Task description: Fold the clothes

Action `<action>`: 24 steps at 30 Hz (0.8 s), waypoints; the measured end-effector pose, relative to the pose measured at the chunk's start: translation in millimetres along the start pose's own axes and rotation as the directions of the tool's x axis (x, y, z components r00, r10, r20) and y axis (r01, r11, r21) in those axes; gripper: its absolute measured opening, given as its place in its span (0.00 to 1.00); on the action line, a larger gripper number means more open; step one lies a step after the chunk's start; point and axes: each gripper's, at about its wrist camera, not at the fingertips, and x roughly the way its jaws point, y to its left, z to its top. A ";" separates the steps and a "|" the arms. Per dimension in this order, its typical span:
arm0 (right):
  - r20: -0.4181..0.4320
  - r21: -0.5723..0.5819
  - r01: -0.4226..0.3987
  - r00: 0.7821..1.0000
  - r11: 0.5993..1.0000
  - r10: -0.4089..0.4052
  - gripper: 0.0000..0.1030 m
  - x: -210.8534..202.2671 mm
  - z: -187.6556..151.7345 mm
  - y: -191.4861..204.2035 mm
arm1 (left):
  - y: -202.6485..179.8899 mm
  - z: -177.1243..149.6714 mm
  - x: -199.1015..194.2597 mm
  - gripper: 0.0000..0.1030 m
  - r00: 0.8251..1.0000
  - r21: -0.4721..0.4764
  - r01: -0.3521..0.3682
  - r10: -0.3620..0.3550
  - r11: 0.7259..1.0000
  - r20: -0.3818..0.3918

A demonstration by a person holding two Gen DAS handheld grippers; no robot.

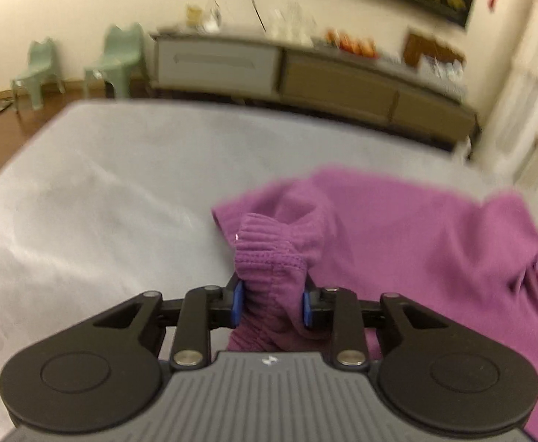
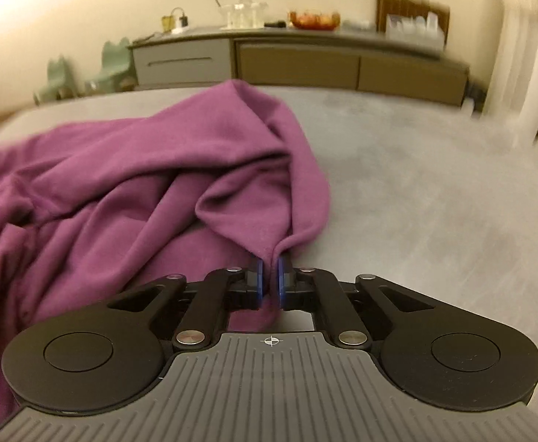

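Note:
A purple sweatshirt (image 1: 416,228) lies bunched on a grey bed surface (image 1: 121,184). My left gripper (image 1: 271,304) is shut on its ribbed hem, a thick wad of cloth (image 1: 269,258) bulging between the blue pads. The garment spreads to the right of it. In the right wrist view the same sweatshirt (image 2: 121,184) lies to the left, raised in a peaked fold. My right gripper (image 2: 270,281) is shut on a thin pinched edge of the cloth, with the grey surface (image 2: 434,202) to its right.
A long low sideboard (image 2: 298,62) with glassware and a fruit bowl stands beyond the bed's far edge. Two small green chairs (image 1: 84,62) stand on the wooden floor at the far left. Pale curtains (image 2: 526,55) hang at the right.

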 end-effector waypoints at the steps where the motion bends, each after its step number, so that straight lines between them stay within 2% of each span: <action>1: 0.073 -0.049 0.084 0.994 0.995 -0.081 0.03 -14.4 8.8 -0.9 | 5.5 5.1 -5.3 0.27 1.000 -0.028 0.000 0.001 1.000 0.023; 2: 0.174 -0.087 0.187 0.970 0.979 -0.169 0.03 -34.7 20.1 -4.4 | 12.9 8.8 -11.3 0.27 0.999 -0.058 -0.006 0.008 0.998 0.036; 3: 0.279 -0.104 0.289 0.927 0.952 -0.251 0.03 -56.3 29.3 -8.6 | 19.3 11.0 -15.7 0.27 0.999 -0.077 -0.015 0.018 0.997 0.044; 4: 0.387 -0.119 0.396 0.863 0.911 -0.325 0.03 -77.3 34.0 -11.1 | 24.3 12.1 -18.5 0.27 0.999 -0.085 -0.020 0.024 0.996 0.045; 5: 0.492 -0.123 0.500 0.781 0.857 -0.385 0.03 -98.2 37.7 -13.1 | 28.8 12.7 -19.9 0.27 0.999 -0.092 -0.023 0.027 0.996 0.039; 6: 0.513 -0.134 0.525 0.762 0.840 -0.394 0.04 -106.1 38.2 -15.6 | 31.8 12.3 -18.6 0.27 0.999 -0.092 -0.025 0.028 0.995 0.021; 7: 0.512 -0.149 0.529 0.764 0.835 -0.392 0.07 -110.5 37.8 -18.1 | 32.8 11.1 -16.5 0.27 1.000 -0.084 -0.029 0.030 0.996 -0.001; 8: 0.420 -0.194 0.472 0.832 0.860 -0.363 0.13 -102.5 37.1 -23.3 | 32.4 9.4 -13.9 0.27 0.999 -0.070 -0.034 0.033 0.997 -0.022; 9: 0.299 -0.211 0.384 0.901 0.899 -0.314 0.27 -88.8 31.6 -29.6 | 31.5 7.9 -11.9 0.28 0.999 -0.056 -0.040 0.038 0.998 -0.038; 10: 0.175 -0.209 0.289 0.951 0.934 -0.255 0.45 -74.4 24.8 -35.9 | 29.6 6.5 -10.8 0.29 0.998 -0.041 -0.046 0.044 0.998 -0.047; 11: 0.050 -0.193 0.193 0.981 0.962 -0.187 0.50 -60.0 18.0 -42.3 | 27.8 5.4 -10.2 0.30 0.997 -0.026 -0.049 0.047 0.998 -0.054; 12: 0.019 -0.171 0.169 0.986 0.971 -0.168 0.54 -57.8 15.8 -46.3 | 25.9 5.1 -10.5 0.31 0.998 -0.013 -0.045 0.044 0.999 -0.054; 14: 0.011 -0.126 0.159 0.987 0.979 -0.159 0.67 -60.3 14.1 -53.0 | 21.7 5.4 -14.0 0.33 0.998 0.007 -0.046 0.046 0.999 -0.038; 15: 0.026 -0.082 0.142 0.990 0.987 -0.140 0.88 -66.2 14.8 -59.0 | 20.1 5.8 -16.0 0.37 0.999 0.020 -0.043 0.044 0.999 -0.026; 16: 0.046 -0.025 0.125 0.991 0.992 -0.123 0.99 -73.4 14.6 -68.9 | 18.4 6.1 -18.0 0.42 0.999 0.034 -0.040 0.041 0.999 -0.015; 18: 0.062 0.071 0.102 0.992 0.992 -0.107 0.99 -80.5 14.3 -91.7 | 17.9 8.3 -21.1 0.49 0.999 0.056 -0.047 0.047 0.997 0.010; 20: 0.016 0.118 0.135 0.990 0.984 -0.138 0.99 -74.0 8.9 -113.7 | 22.5 13.9 -27.6 0.54 0.997 0.055 -0.062 0.059 0.997 0.049; 22: -0.034 0.144 0.180 0.984 0.973 -0.177 0.98 -66.9 -0.5 -128.8 | 31.6 21.6 -36.5 0.66 0.996 0.033 -0.047 0.044 0.998 0.082; 24: -0.059 0.160 0.179 0.983 0.971 -0.171 0.97 -66.4 -13.5 -140.0 | 40.0 30.2 -42.8 0.73 0.994 0.017 -0.024 0.022 1.000 0.109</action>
